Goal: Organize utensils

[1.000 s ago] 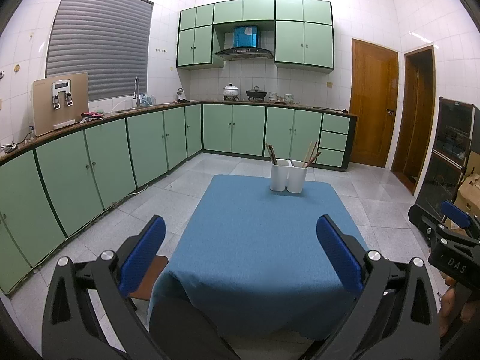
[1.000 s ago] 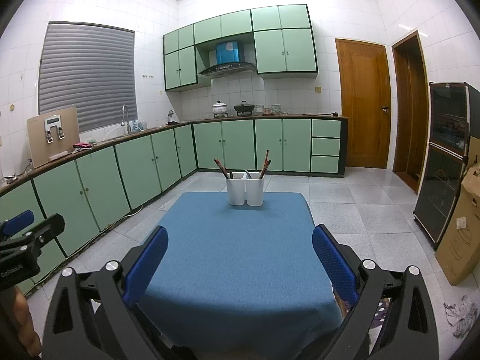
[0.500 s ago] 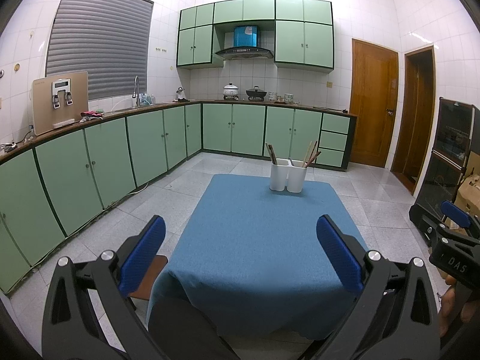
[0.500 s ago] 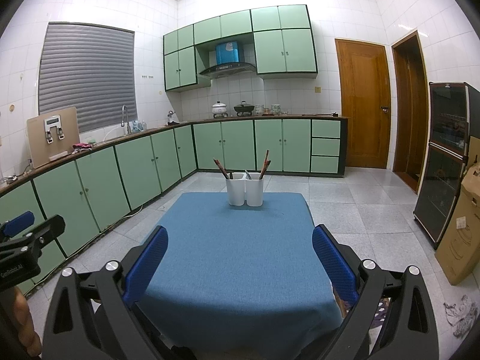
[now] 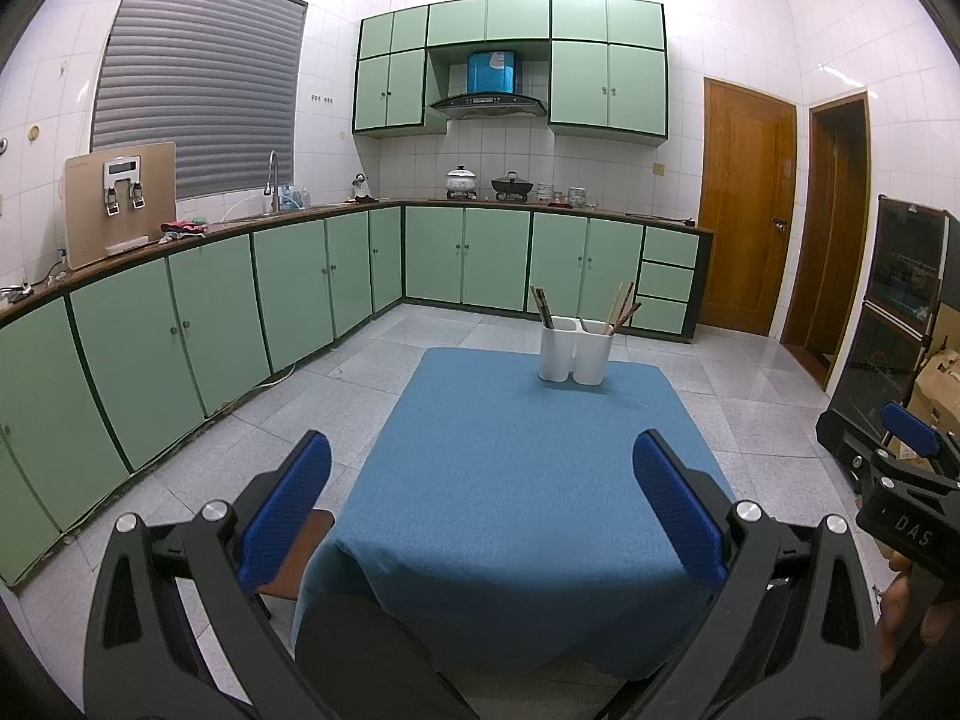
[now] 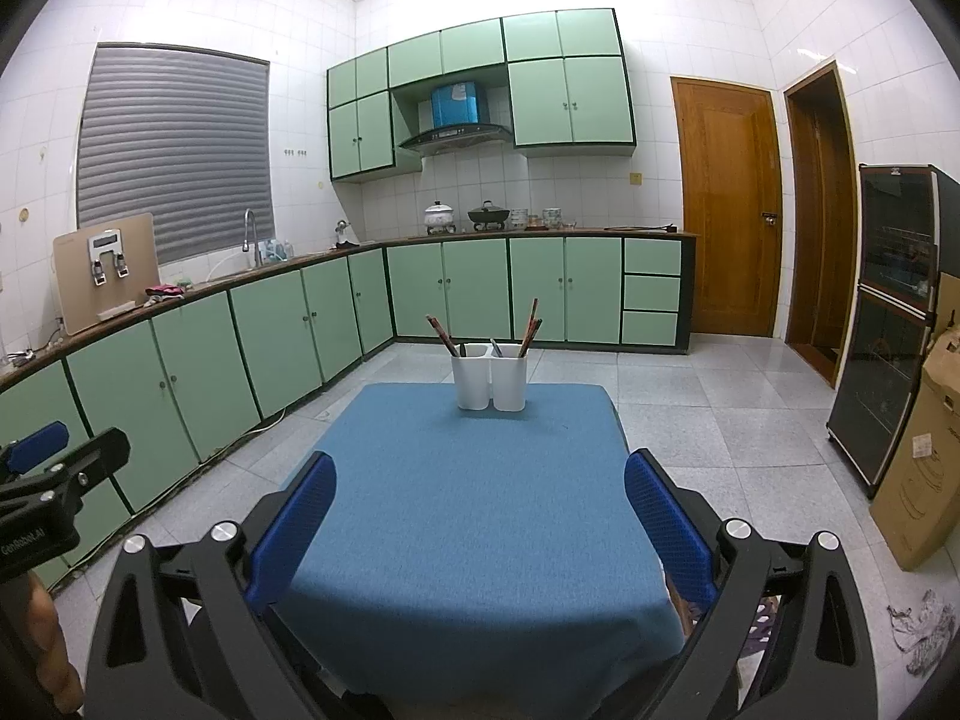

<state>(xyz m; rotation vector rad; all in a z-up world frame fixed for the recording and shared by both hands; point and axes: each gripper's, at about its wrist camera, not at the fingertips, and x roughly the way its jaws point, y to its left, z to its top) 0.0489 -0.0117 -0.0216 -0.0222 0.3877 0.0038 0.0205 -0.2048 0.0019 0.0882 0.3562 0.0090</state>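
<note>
Nothing had shifted in the last second; the left gripper (image 5: 480, 480) and right gripper (image 6: 477, 501) hung released, jaws empty, while the utensils (image 6: 531, 327) stood in the white holder (image 6: 491, 383) on the counter (image 6: 468, 516), so progress was unclear.

A white two-compartment utensil holder (image 6: 491, 376) stands upright at the 12 o'clock edge of a blue-covered desk (image 6: 480, 510). Brown chopsticks (image 6: 530, 327) lean outward from both compartments, toward 11 and 1 o'clock.
</note>
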